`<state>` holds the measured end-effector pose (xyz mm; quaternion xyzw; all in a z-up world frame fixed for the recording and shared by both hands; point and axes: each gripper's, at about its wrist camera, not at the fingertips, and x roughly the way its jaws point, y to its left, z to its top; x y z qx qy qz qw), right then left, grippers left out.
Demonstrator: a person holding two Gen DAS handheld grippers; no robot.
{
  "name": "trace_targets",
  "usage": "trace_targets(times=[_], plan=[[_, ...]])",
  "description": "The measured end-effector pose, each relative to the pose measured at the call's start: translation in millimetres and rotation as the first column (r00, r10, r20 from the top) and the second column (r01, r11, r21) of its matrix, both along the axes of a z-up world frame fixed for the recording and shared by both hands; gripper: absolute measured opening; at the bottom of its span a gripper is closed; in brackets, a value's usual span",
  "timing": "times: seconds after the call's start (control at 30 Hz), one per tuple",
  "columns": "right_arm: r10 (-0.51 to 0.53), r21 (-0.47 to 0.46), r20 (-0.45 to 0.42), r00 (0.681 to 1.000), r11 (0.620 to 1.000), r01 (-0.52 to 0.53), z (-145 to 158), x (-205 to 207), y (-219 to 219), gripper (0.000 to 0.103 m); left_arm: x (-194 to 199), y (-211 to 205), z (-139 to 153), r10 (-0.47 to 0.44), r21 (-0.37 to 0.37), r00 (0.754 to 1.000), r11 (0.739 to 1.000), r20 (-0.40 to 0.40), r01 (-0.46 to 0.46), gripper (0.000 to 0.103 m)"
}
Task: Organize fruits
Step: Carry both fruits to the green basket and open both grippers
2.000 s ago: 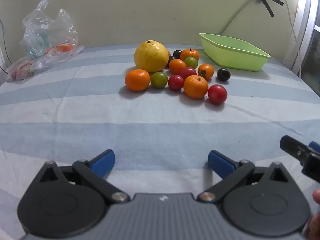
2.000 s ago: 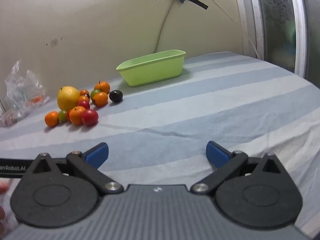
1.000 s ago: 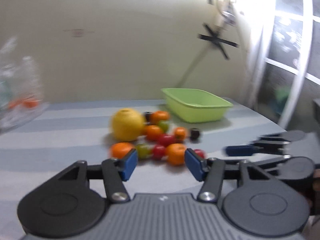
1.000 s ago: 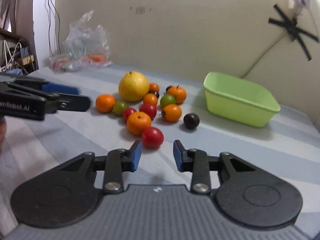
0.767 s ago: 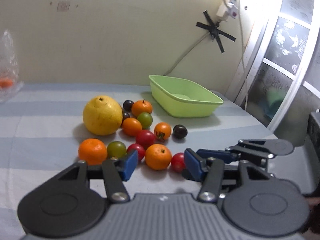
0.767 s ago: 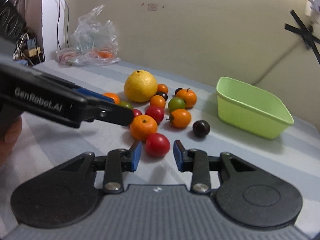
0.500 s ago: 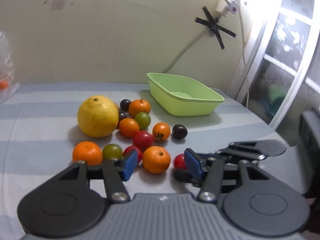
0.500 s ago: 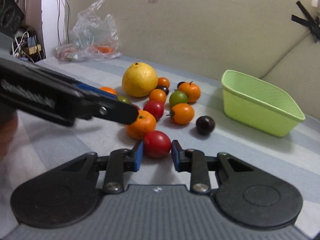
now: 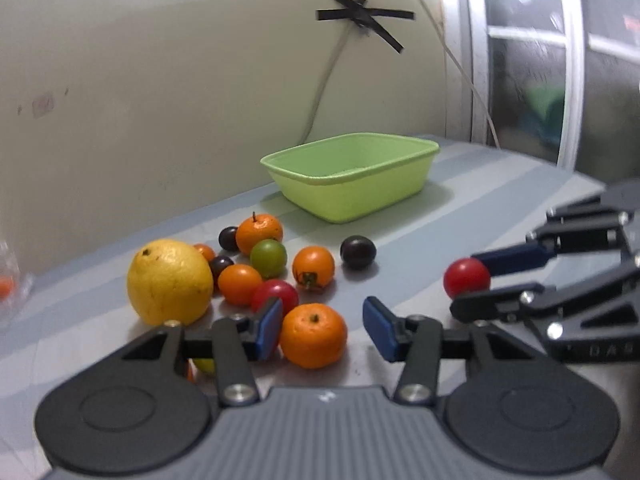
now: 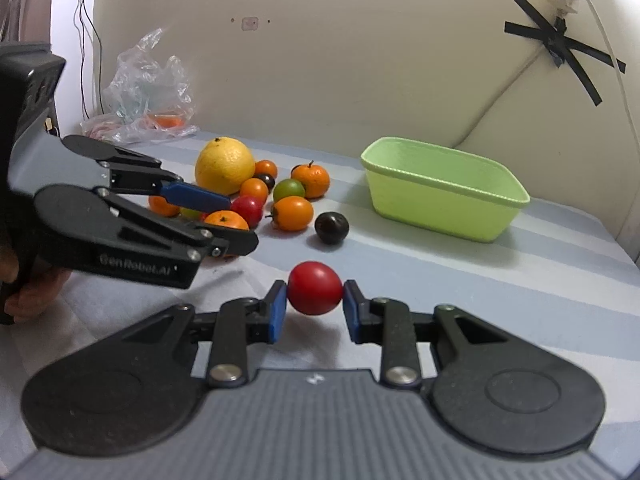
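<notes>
Right gripper (image 10: 314, 307) is clamped on a red tomato (image 10: 315, 288), both blue pads touching its sides; it looks just clear of the striped cloth, though contact underneath is hard to tell. Left gripper (image 9: 318, 328) has jaws partly apart and just been closing around an orange mandarin (image 9: 313, 335); left pad looks about touching it, right pad shows a gap, so no grip yet. Step in hand: double pick, right one done, left one mid-grasp.

Next move calls for the right to carry the tomato over to the green tub (image 10: 444, 189), which sits empty and well apart to the right. The dark plum (image 10: 331, 223) lies near that path; room above it is open. Left needs to finish closing without nudging the red tomato (image 9: 275, 295) just behind its left pad. The big yellow citrus (image 9: 170, 282) crowds the pile's left side. Plastic bag (image 10: 148, 92) is far back, out of the way.
</notes>
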<state>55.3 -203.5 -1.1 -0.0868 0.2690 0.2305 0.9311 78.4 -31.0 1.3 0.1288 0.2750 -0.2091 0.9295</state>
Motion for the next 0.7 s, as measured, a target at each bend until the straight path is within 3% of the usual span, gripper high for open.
trace_targets(times=[0.17,0.27,0.37,0.43,0.47,0.6,0.7], plan=[[-0.003,0.007,-0.013,1.0,1.0,0.003,-6,1,-5,0.033,-12,3,7,-0.016,-0.025,1.0,1.0,0.019,0.016,0.037],[-0.002,0.002,-0.014,1.0,1.0,0.002,-9,2,-7,0.033,-6,1,2,0.012,-0.002,1.0,1.0,-0.003,-0.012,0.048],[-0.007,0.006,-0.026,1.0,1.0,0.008,-10,3,-7,0.033,-5,-4,-1,-0.002,0.025,1.0,1.0,0.013,0.002,0.048],[-0.008,0.007,-0.027,1.0,1.0,0.008,-11,2,-7,0.033,-8,-9,-1,-0.005,0.047,0.999,0.999,0.043,0.003,0.035],[-0.007,0.009,-0.024,1.0,1.0,0.007,-11,1,-8,0.033,-8,-11,1,-0.005,0.052,0.999,0.999,0.053,0.002,0.035],[-0.028,0.067,0.053,0.998,0.997,0.024,6,5,-20,0.033,2,-14,23,-0.027,-0.037,0.998,0.999,0.054,0.029,0.034],[-0.083,0.071,0.155,0.984,0.995,0.073,29,23,-30,0.033,30,-18,48,-0.053,-0.161,0.998,0.985,0.027,0.057,0.034]])
